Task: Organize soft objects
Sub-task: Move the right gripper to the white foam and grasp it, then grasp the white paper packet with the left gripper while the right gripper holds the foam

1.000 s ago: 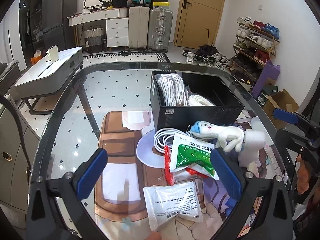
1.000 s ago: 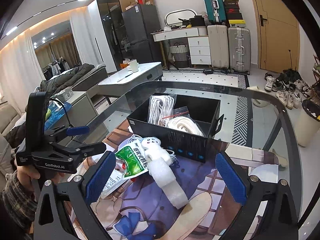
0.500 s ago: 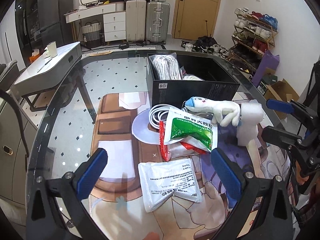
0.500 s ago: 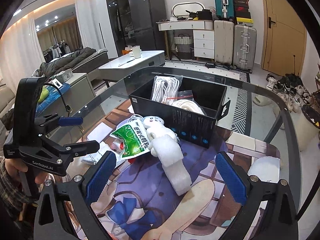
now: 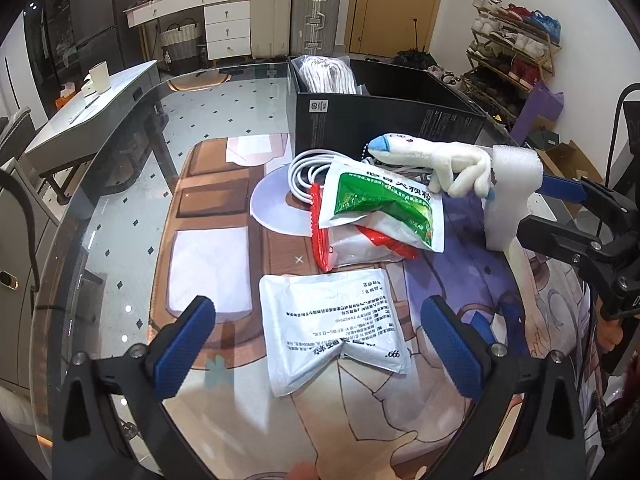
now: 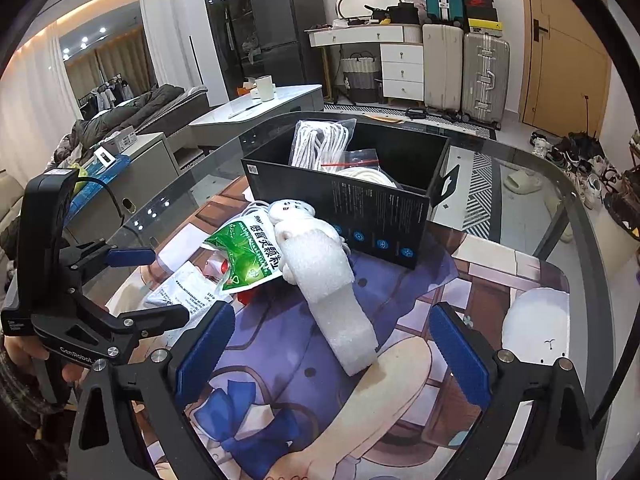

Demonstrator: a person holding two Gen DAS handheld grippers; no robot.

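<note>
A white medicine pouch (image 5: 334,330) lies flat on the printed mat, between the open jaws of my left gripper (image 5: 320,350). Beyond it lie a green-and-white pouch (image 5: 380,204), a red-edged bag (image 5: 352,246), a white coiled cable (image 5: 306,172), a white plush toy (image 5: 436,160) and a white foam strip (image 5: 510,196). A black box (image 5: 384,114) behind them holds white rope bundles (image 5: 328,74). My right gripper (image 6: 334,350) is open, with the foam strip (image 6: 340,304) between its fingers and the plush toy (image 6: 294,220) beyond. It shows at the right of the left wrist view (image 5: 560,208).
The glass table's curved edge (image 5: 100,148) runs along the left and its far edge (image 6: 560,168) is behind the box. The left gripper (image 6: 132,284) is at the left of the right wrist view. Furniture, suitcases and a shoe rack stand around the room.
My left gripper has come down and forward, so the white pouch now lies between its fingers. My right gripper has moved closer to the foam strip. The objects have not moved.
</note>
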